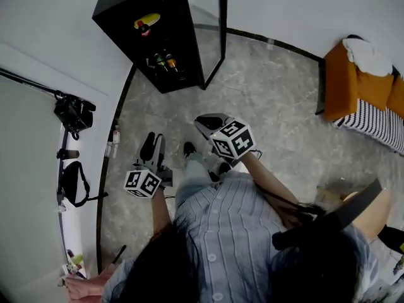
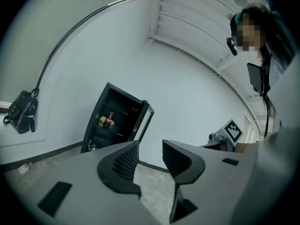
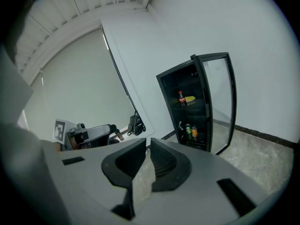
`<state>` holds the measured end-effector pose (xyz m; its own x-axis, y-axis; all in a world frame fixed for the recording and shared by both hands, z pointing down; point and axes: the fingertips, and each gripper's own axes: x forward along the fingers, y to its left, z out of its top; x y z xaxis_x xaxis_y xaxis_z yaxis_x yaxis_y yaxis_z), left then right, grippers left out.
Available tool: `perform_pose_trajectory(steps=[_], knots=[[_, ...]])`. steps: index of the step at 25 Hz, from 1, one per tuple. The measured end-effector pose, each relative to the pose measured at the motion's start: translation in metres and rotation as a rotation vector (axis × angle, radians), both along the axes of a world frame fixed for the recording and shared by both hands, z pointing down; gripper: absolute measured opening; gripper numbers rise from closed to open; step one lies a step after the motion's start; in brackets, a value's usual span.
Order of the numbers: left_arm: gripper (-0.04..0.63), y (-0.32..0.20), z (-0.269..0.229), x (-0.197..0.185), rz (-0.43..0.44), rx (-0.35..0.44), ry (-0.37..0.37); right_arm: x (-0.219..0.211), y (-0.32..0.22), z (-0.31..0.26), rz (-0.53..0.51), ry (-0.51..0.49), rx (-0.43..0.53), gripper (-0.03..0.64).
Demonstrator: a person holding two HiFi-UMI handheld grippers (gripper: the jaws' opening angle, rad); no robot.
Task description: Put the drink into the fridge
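Note:
The black fridge (image 1: 151,36) stands against the far wall with its glass door (image 1: 218,30) swung open. On an upper shelf a red-capped cola bottle (image 1: 145,27) stands beside something yellow, and cans (image 1: 165,62) sit lower down. The right gripper view shows the same bottle (image 3: 181,98) and cans (image 3: 191,131). My left gripper (image 1: 151,150) hangs over the floor, well short of the fridge (image 2: 115,121). Its jaws stand apart with nothing between them (image 2: 150,146). My right gripper (image 1: 211,122) is a little nearer the fridge, its jaws (image 3: 147,142) almost together and empty.
A black bag (image 1: 74,113) hangs on the left wall, with another bag (image 1: 72,182) below it. An orange seat with striped cloth (image 1: 360,87) stands at the right. Grey stone floor (image 1: 271,106) lies between me and the fridge. A hand (image 1: 79,287) shows at bottom left.

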<state>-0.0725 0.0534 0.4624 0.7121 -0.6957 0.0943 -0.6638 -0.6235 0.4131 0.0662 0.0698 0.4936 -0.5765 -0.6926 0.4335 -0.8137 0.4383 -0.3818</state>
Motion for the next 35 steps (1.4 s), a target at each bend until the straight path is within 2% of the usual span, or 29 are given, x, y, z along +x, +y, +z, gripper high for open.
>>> perform_pose_trajectory(steps=[12, 26, 35], knots=[[0.087, 0.085, 0.012, 0.009, 0.022, -0.034, -0.015, -0.013, 0.054, 0.009, -0.069, -0.016, -0.017, 0.038], [0.041, 0.111, 0.012, -0.009, 0.026, -0.032, -0.049, -0.038, 0.063, 0.01, -0.097, -0.037, -0.013, 0.038], [0.009, 0.107, 0.011, -0.016, 0.053, -0.04, -0.057, -0.05, 0.056, 0.011, -0.139, 0.028, -0.007, 0.038]])
